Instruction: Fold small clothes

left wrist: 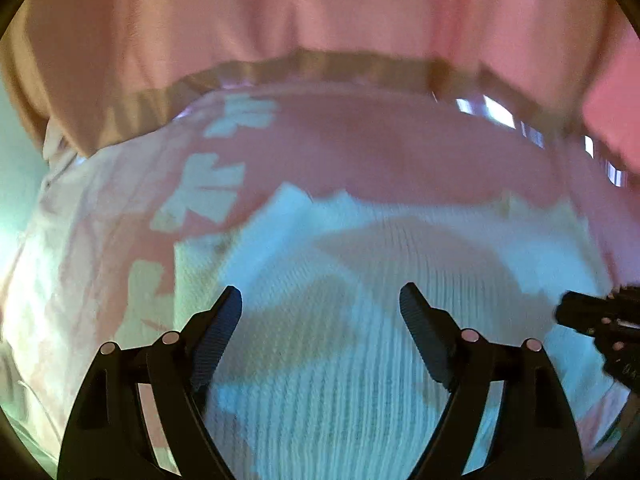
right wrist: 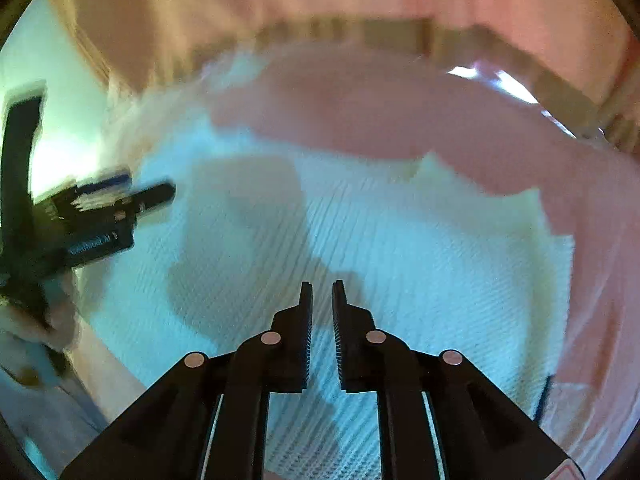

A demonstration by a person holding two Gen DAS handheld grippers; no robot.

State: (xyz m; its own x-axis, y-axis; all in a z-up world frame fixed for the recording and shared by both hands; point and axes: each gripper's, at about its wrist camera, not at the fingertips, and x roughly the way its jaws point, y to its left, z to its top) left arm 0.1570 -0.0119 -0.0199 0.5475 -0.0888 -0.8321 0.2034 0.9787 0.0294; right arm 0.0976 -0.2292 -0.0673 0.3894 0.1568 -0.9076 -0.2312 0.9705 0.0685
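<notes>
While both pictures are blurred, the entries below hold only as far as the blur allows.

Item: white ribbed garment [left wrist: 340, 360], small, knitted. Location: spread on a pink patterned cover [left wrist: 120, 208], directly beneath both tools, its far edge jagged where it meets the pink. Whether the cover lies on a desk or a bed cannot be told. Lie: mostly flat, with broad shadows across it; no fold line can be made out.

Item: left gripper [left wrist: 320, 300]. Jaws stand wide apart, nothing between them, ribbed cloth showing in the gap below. In the right wrist view it appears at the left edge, streaked.

Item: right gripper [right wrist: 322, 292]. Jaws nearly closed, a thin slit between the pads; nothing seen pinched there. Its tip shows at the right edge of the left wrist view.

Risks, as judgement:
- Neither tool has hold of the garment, so any sweep across it may drag and rumple the knit.
- Open jaws closing onto flat cloth could catch the pink cover along with the garment and lift both.
- The nearly closed right jaws cannot take an edge as they stand; pressed down, they would only push cloth along.
- The two tools work close together and could knock one another.
- A pinch on one layer only would give a crooked fold.
</notes>
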